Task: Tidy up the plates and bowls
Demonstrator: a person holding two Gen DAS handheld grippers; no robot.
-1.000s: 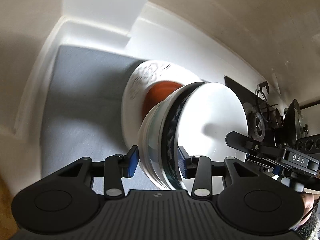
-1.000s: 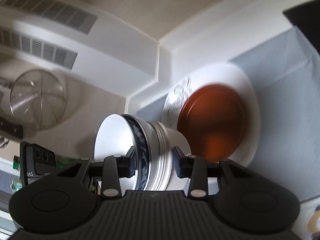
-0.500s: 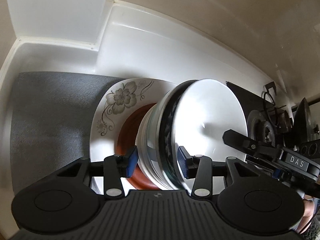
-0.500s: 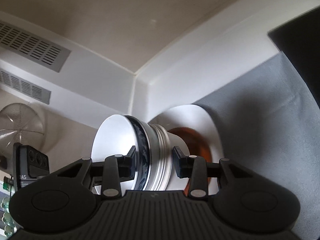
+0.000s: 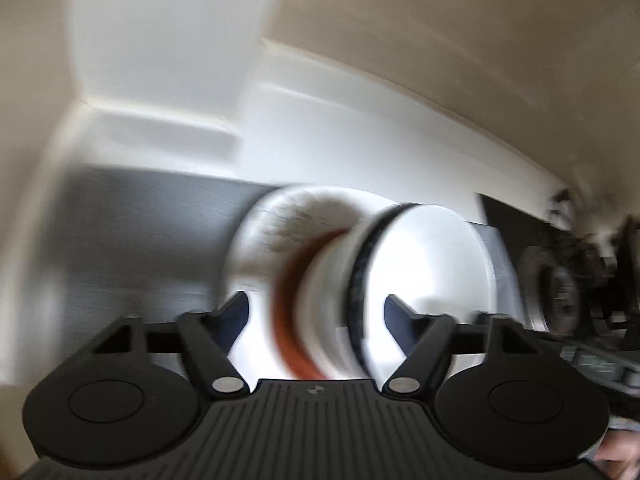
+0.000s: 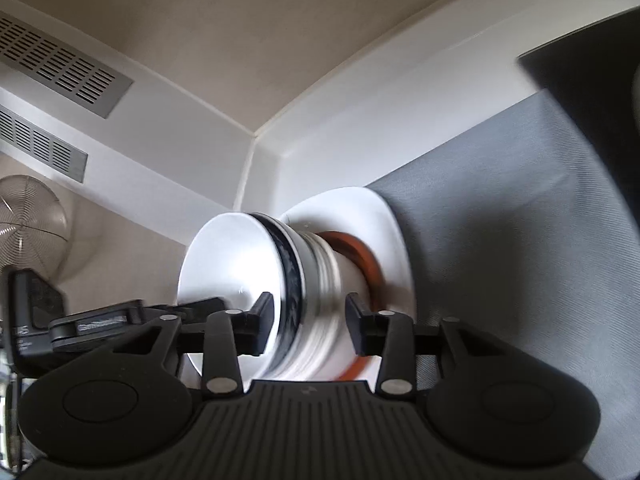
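Observation:
A stack of white bowls with a dark blue band [image 5: 400, 280] [image 6: 256, 280] sits on a brown plate [image 5: 292, 320] [image 6: 360, 256], which lies on a white floral plate [image 5: 272, 236] [image 6: 376, 220] on the grey shelf liner. My left gripper [image 5: 316, 320] is open, its fingers spread well apart on either side of the stack's near edge. My right gripper [image 6: 310, 328] is open too, its fingers apart from the bowl walls on the opposite side. The left wrist view is blurred.
The grey liner [image 5: 140, 236] [image 6: 500, 220] covers a white cabinet shelf with walls behind and at the corner [image 6: 256, 136]. A dark object [image 6: 592, 92] stands at the liner's far end. A wire strainer [image 6: 28, 224] hangs outside the cabinet.
The bowl stack has come down onto the brown plate. Both grippers have opened and let go of the bowls, and both have drawn back a little.

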